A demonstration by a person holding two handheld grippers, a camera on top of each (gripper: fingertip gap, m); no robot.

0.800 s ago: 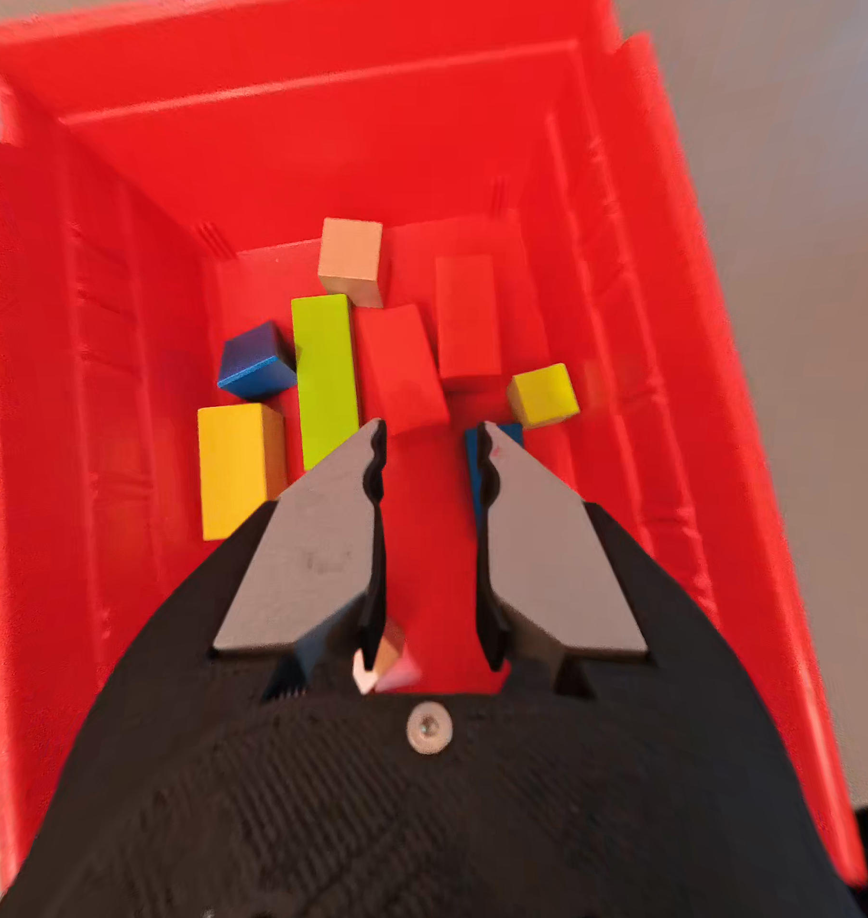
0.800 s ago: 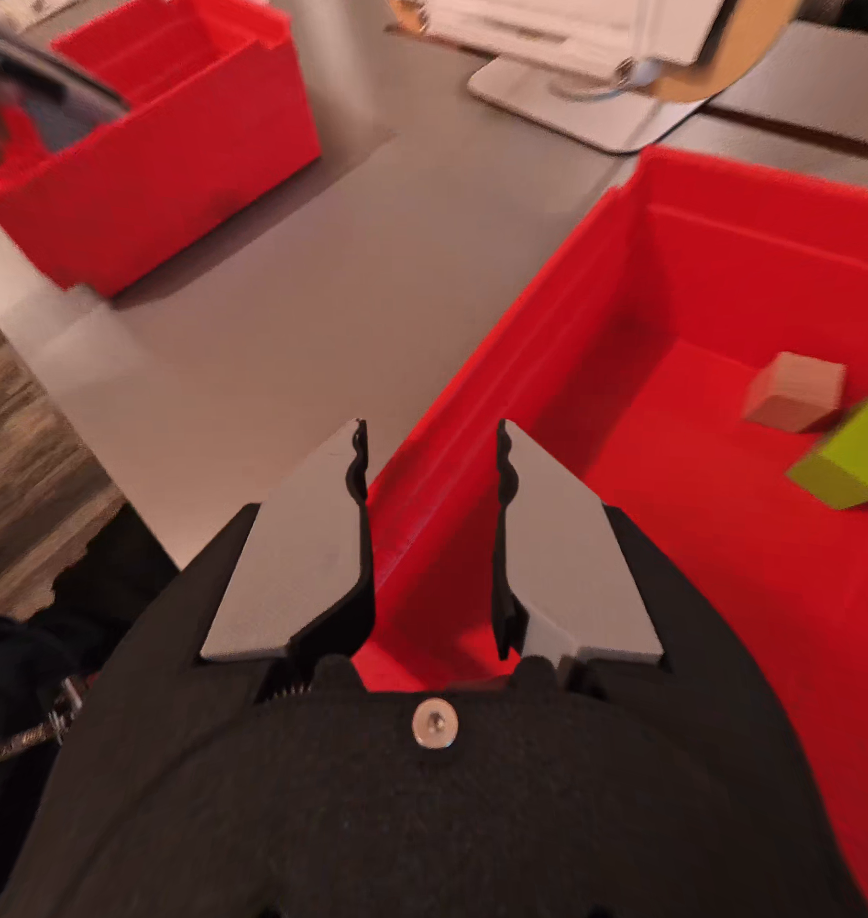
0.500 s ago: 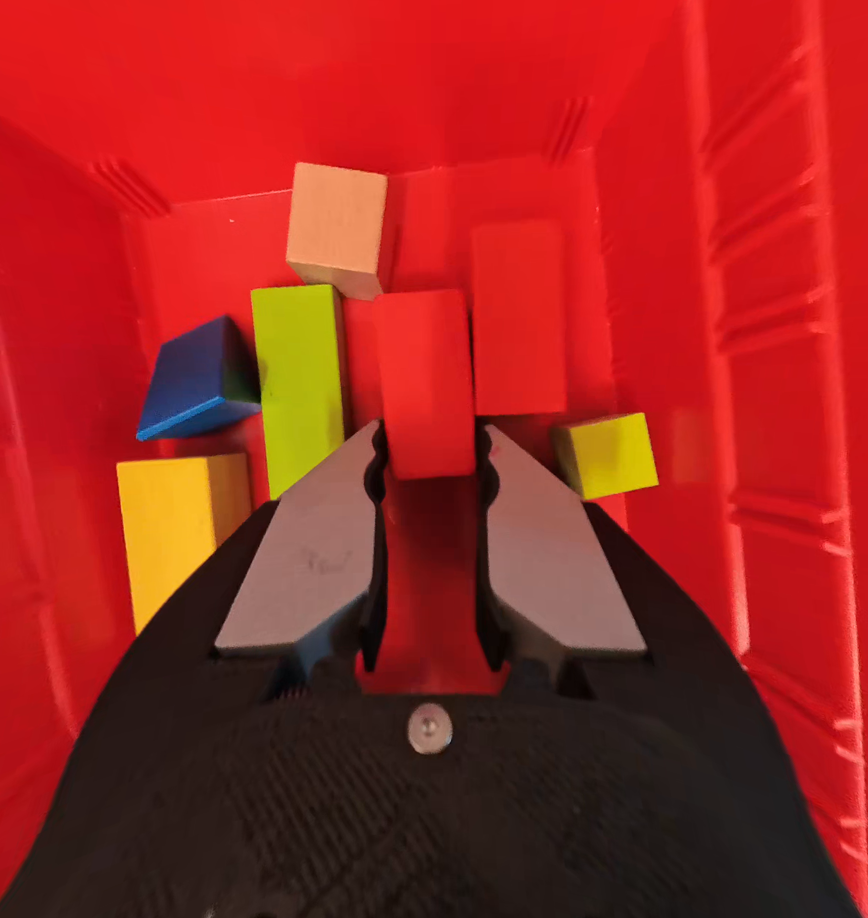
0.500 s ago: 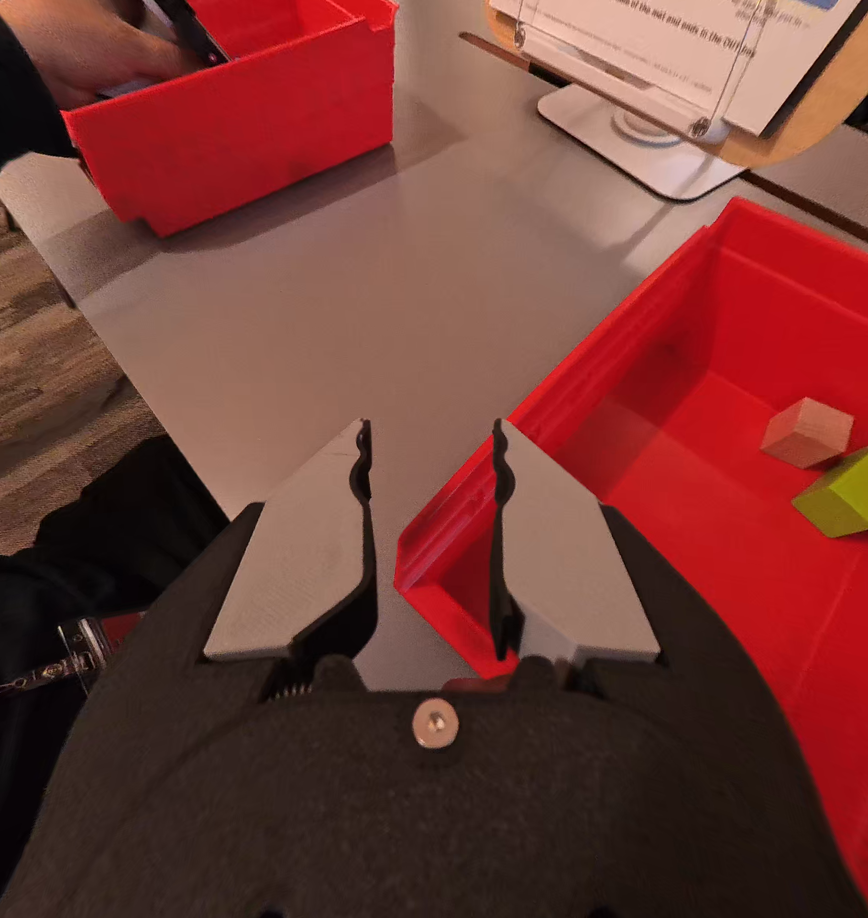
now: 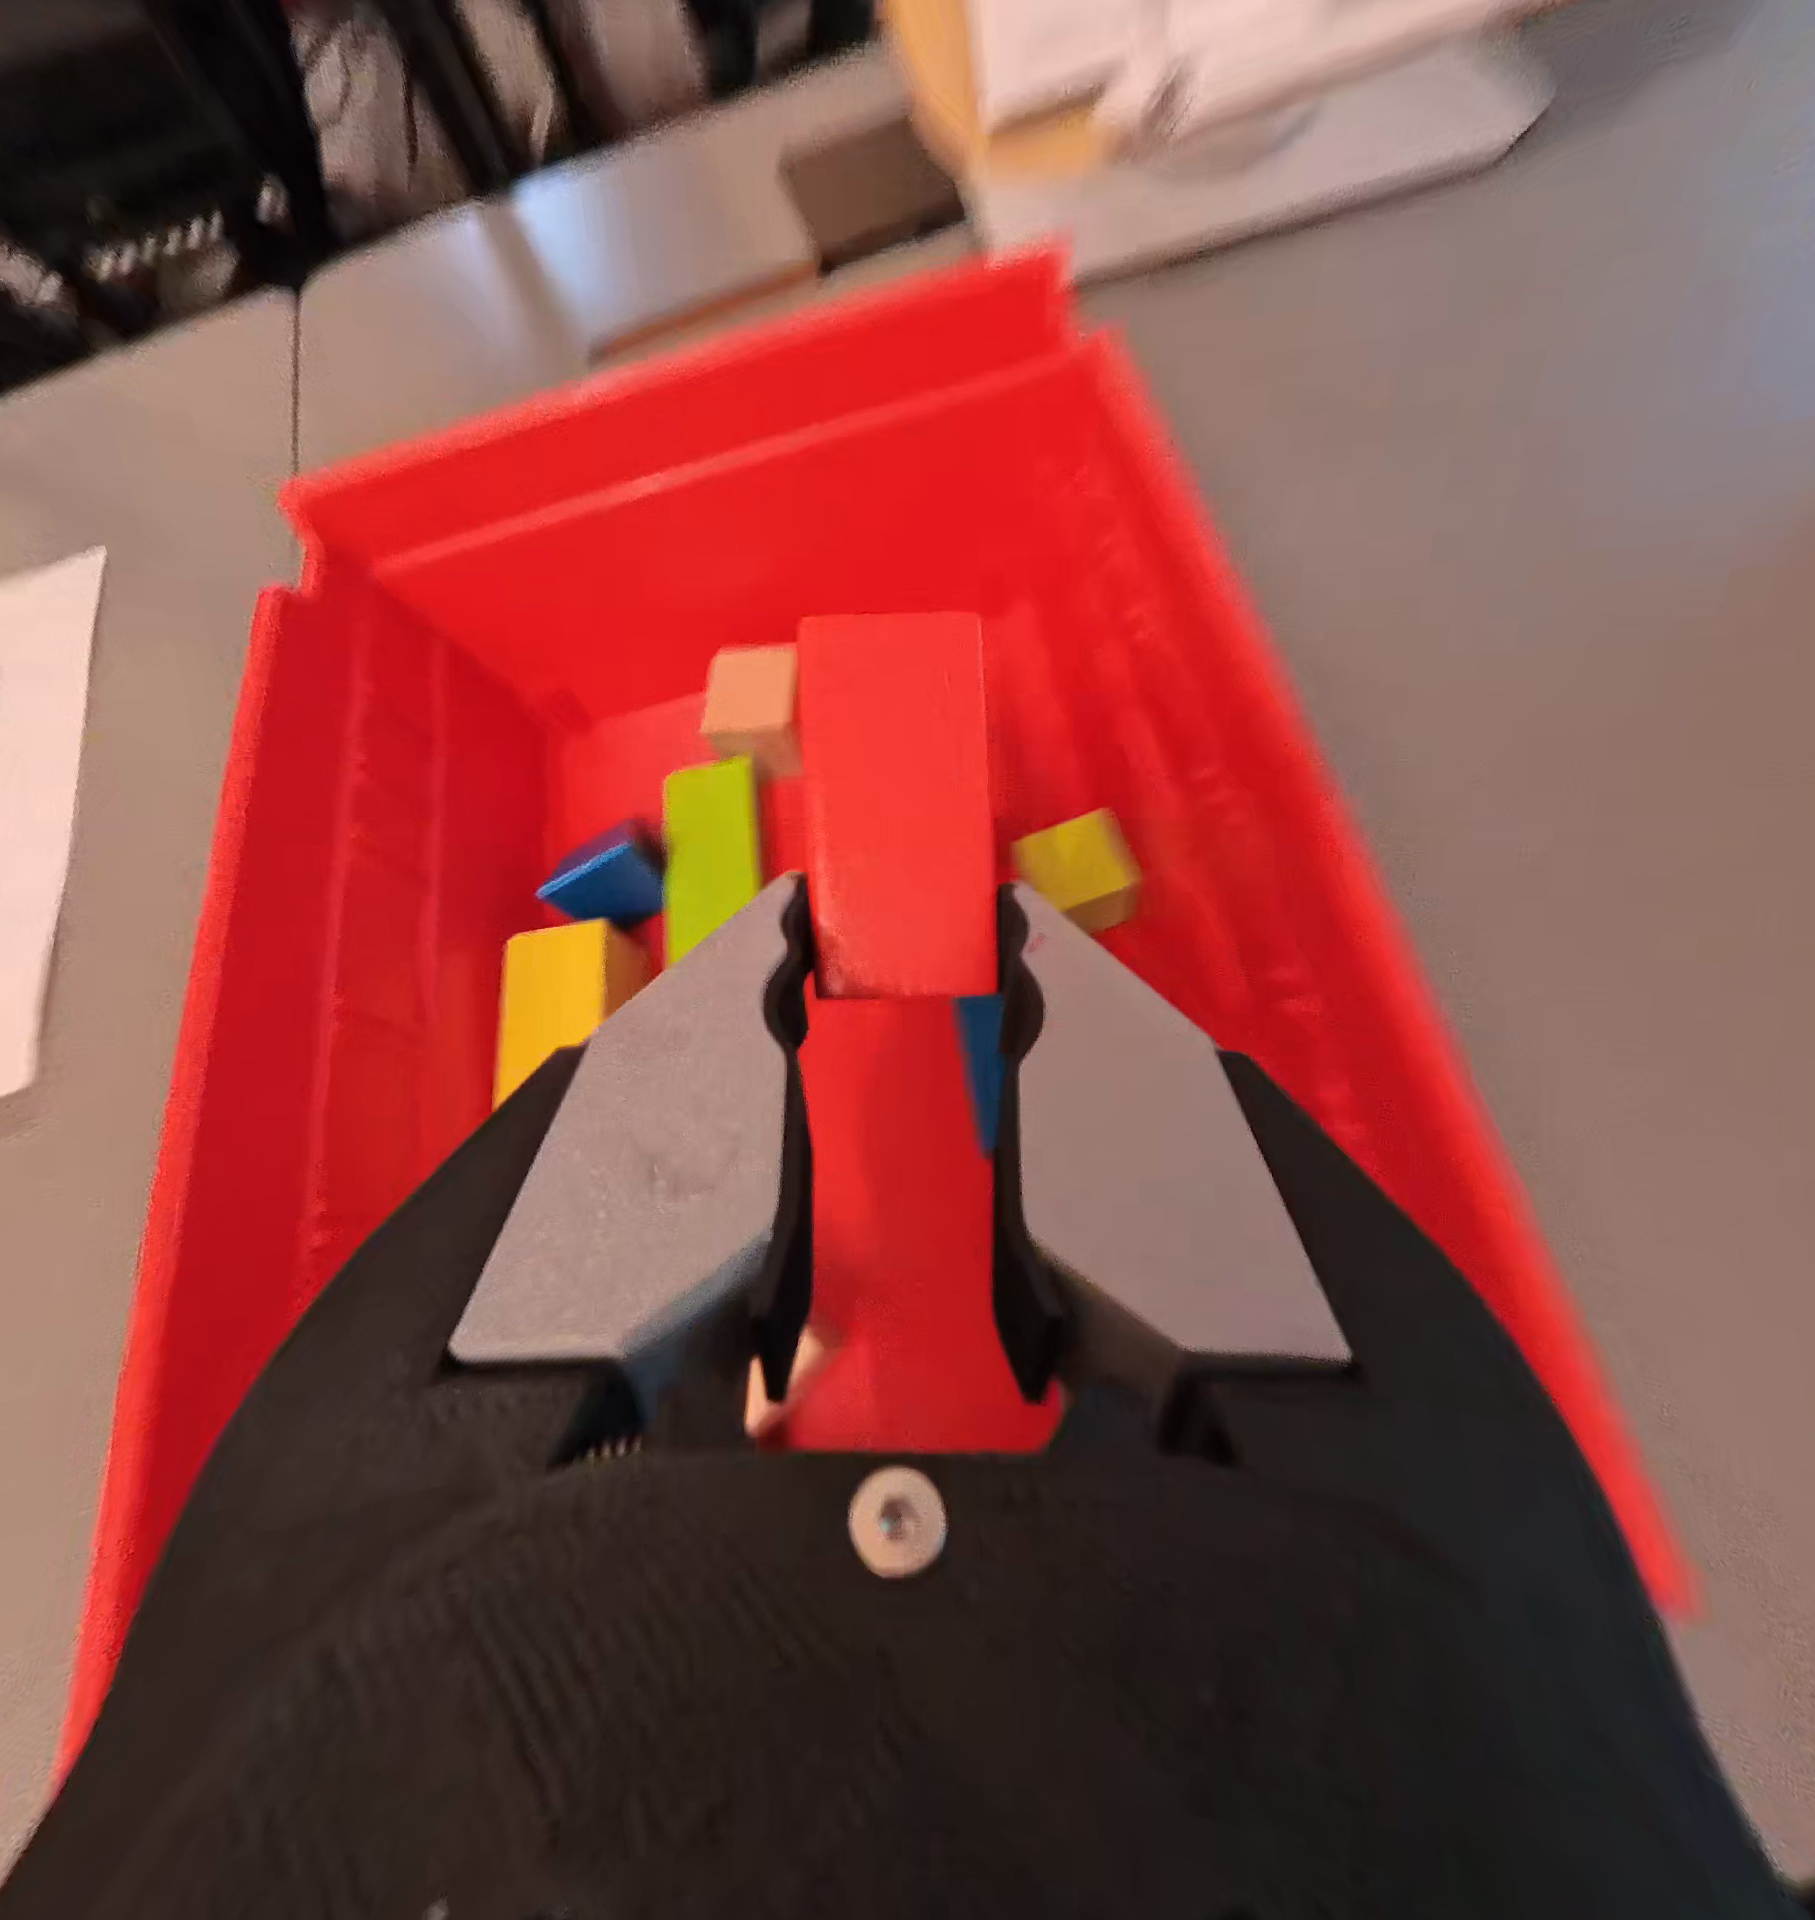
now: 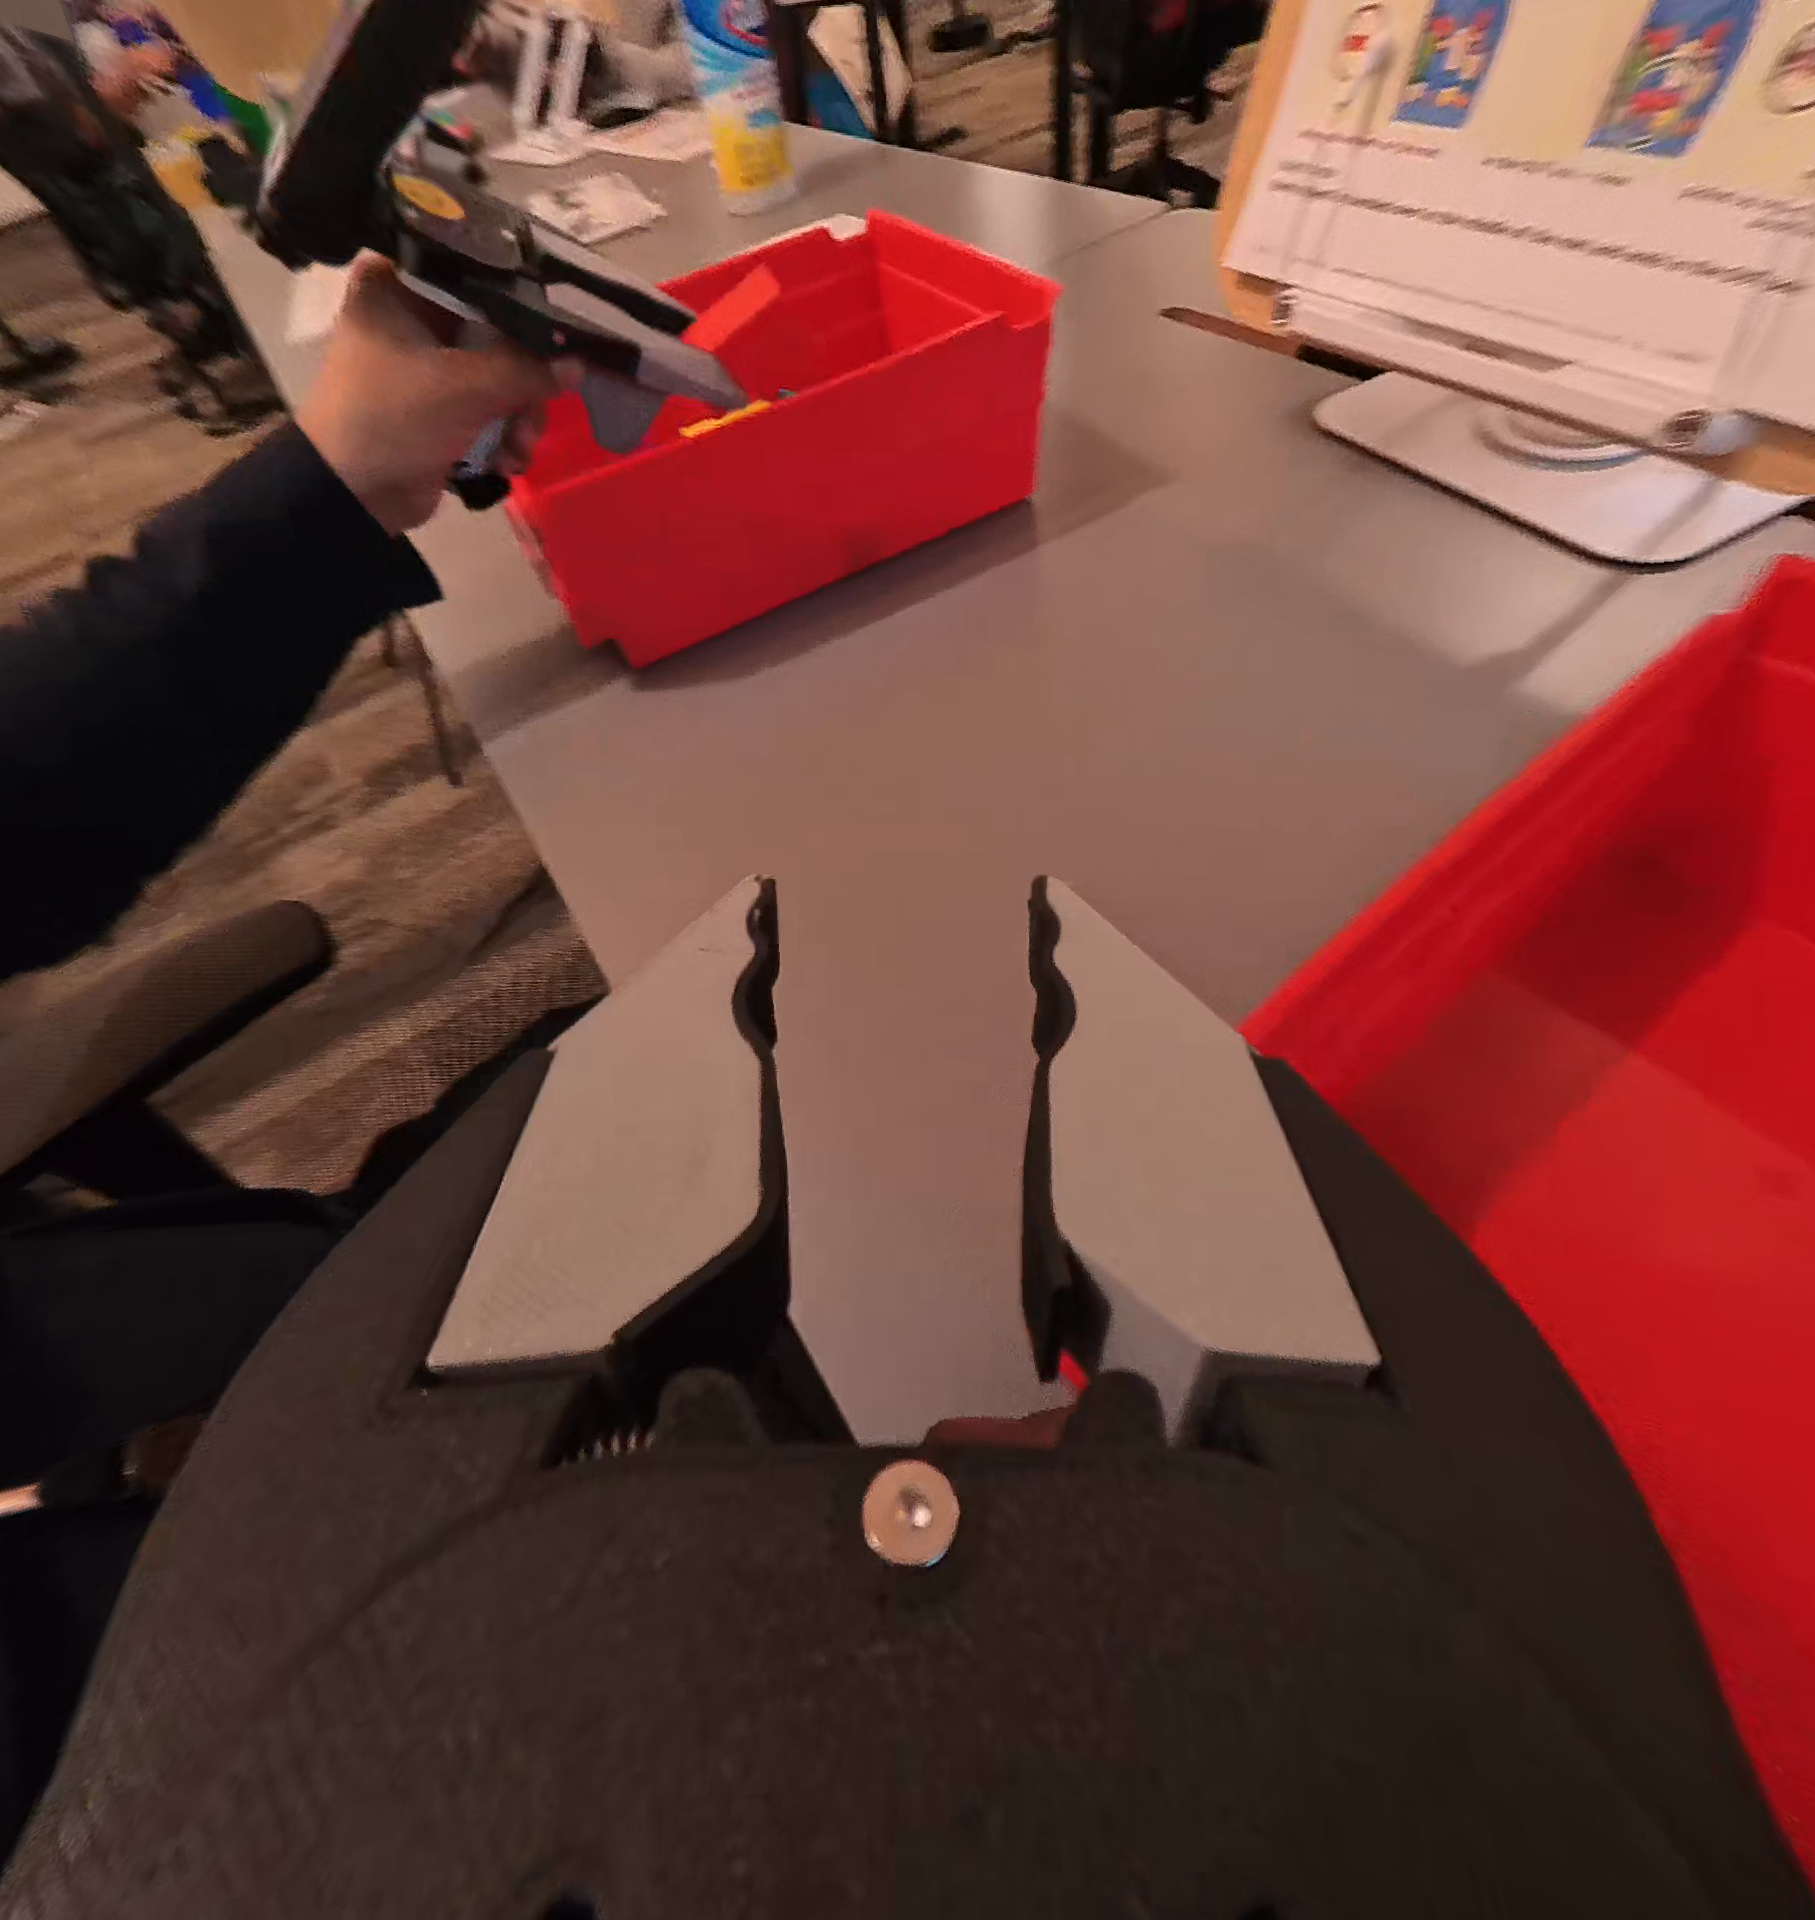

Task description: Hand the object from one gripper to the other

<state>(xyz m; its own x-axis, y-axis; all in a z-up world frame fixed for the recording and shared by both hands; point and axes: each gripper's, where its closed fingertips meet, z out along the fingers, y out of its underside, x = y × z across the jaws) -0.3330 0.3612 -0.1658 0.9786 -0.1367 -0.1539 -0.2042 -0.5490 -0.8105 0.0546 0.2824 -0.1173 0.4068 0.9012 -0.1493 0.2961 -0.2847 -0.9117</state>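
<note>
My left gripper (image 5: 901, 940) is shut on a long red block (image 5: 895, 800), held by its near end above the left red bin (image 5: 290, 935). In that bin lie a tan cube (image 5: 747, 698), a green block (image 5: 711, 852), a blue wedge (image 5: 604, 885), a yellow block (image 5: 550, 997), a yellow cube (image 5: 1077, 868) and another blue piece (image 5: 981, 1060). My right gripper (image 6: 901, 914) is open and empty over the grey table (image 6: 1142, 748). In the right wrist view the left gripper (image 6: 664, 353) holds the red block (image 6: 731, 307) over the left bin (image 6: 778, 509).
A second red bin (image 6: 1609, 1039) stands right beside my right gripper. A white stand with a printed sheet (image 6: 1537, 208) is at the back right. A paper sheet (image 5: 9, 831) lies left of the left bin. A chair arm (image 6: 134, 1018) is near the table edge. About 40 cm separates my left fingertips from my right. The yellow cube (image 5: 1077, 868) is about 7 cm from my left fingertips.
My left gripper closed on the red block and lifted it up out of the left bin. My right gripper swung left, away from the second bin, over the bare table.
</note>
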